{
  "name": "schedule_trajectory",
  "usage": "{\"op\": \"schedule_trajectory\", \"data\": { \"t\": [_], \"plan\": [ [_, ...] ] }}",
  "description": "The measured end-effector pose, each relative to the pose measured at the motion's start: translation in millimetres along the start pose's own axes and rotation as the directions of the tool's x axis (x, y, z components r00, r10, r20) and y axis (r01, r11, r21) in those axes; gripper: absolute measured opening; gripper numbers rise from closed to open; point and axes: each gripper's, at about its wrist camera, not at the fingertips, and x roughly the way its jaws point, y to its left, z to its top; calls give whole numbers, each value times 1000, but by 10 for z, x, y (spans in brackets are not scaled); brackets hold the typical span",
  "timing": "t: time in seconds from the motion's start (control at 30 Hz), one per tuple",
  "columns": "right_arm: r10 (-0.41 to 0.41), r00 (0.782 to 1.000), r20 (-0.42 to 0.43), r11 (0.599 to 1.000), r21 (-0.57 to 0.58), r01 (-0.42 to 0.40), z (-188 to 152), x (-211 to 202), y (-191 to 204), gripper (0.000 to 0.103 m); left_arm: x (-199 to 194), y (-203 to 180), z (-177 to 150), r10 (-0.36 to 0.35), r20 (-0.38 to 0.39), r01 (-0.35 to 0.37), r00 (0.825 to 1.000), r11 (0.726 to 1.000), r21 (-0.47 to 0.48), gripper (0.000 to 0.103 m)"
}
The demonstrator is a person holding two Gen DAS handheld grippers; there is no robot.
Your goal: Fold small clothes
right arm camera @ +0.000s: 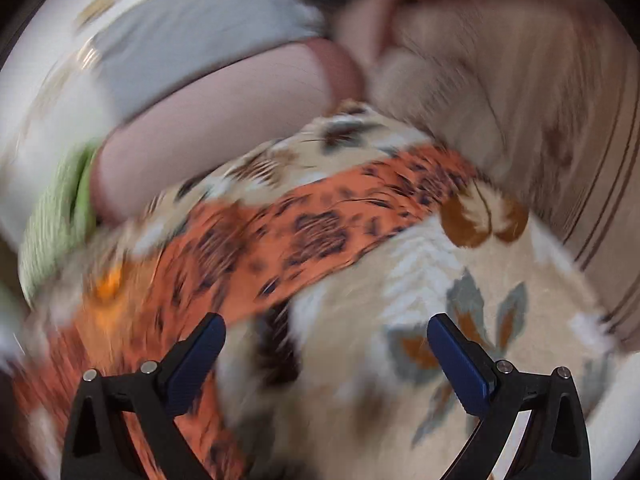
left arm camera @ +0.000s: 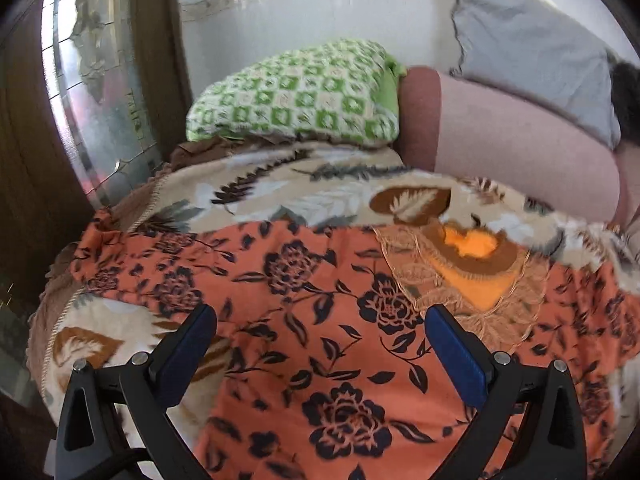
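Covering bed: leaf-patterned blanket (left arm camera: 280,196)

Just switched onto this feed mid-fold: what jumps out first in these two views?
The orange garment with black flowers grabs the eye, spread across the leaf-patterned blanket, with a lacy neckline on its right part in the left wrist view. The left hand-held gripper is open just above it, gripping nothing. Behind sit a green checked pillow and a pink bolster; the right wrist view is blurred, its right hand-held gripper open over the blanket.
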Motion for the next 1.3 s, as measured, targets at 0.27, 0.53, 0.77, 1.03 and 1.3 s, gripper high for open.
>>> {"op": "schedule_trajectory", "data": {
  "t": [0.27,0.53,0.77,1.03,1.3],
  "plan": [
    [201,980,11,854,489,-180,664,1025,-1167,62,284,-357,-38,-63,89,55,994,994,90,103],
    [170,980,103,745,637,-197,850,1538,-1621,34,651,-352,-43,-69,18,68,997,996,52,103],
    [178,970,165,751,614,-242,1075,1648,-1529,7,712,-191,26,24,40,-24,999,1000,-5,103],
    [446,848,286,784,333,-524,1148,693,17,6,555,432,193,106,34,-100,994,982,-159,103],
    [723,687,69,675,140,-724,324,338,2388,6,281,1104,320,211,101,-184,972,957,-225,103]
  ]
}}
